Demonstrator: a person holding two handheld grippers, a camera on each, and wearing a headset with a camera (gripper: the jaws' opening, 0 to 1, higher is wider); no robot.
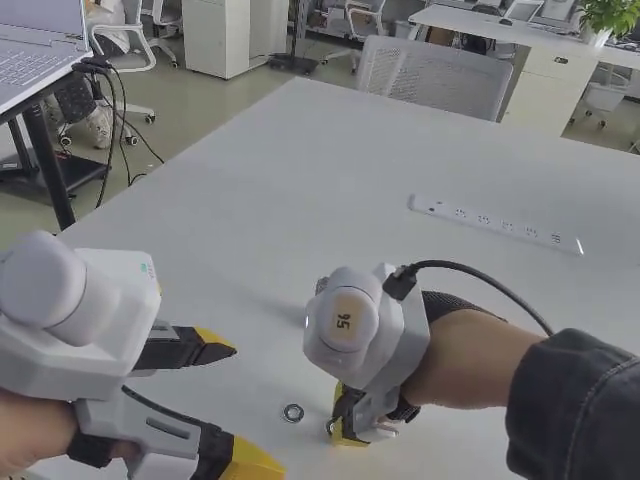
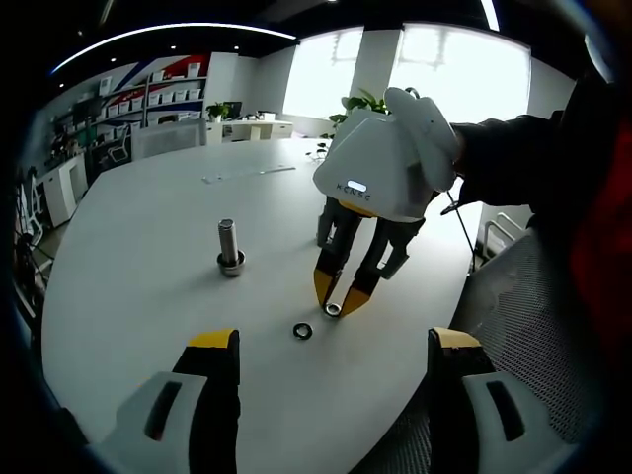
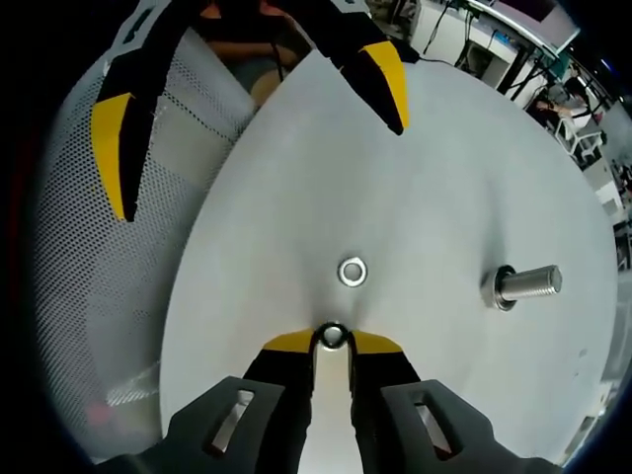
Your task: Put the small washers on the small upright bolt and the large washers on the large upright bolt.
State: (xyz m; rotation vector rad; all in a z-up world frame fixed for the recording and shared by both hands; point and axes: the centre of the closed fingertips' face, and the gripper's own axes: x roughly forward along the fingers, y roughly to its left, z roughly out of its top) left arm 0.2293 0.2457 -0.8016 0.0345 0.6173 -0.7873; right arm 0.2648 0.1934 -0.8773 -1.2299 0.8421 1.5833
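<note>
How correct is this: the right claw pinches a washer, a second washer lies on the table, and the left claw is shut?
No: the left claw is open, as the left gripper view shows. The right claw does pinch a washer.

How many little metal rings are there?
2. A loose washer lies on the table; a pinched washer sits in the right gripper. More may hide at the bolt.

Holds the left gripper (image 2: 333, 341) wide open and low; pinches a washer (image 3: 333, 336) in the right gripper (image 2: 336, 305), tips down.
</note>
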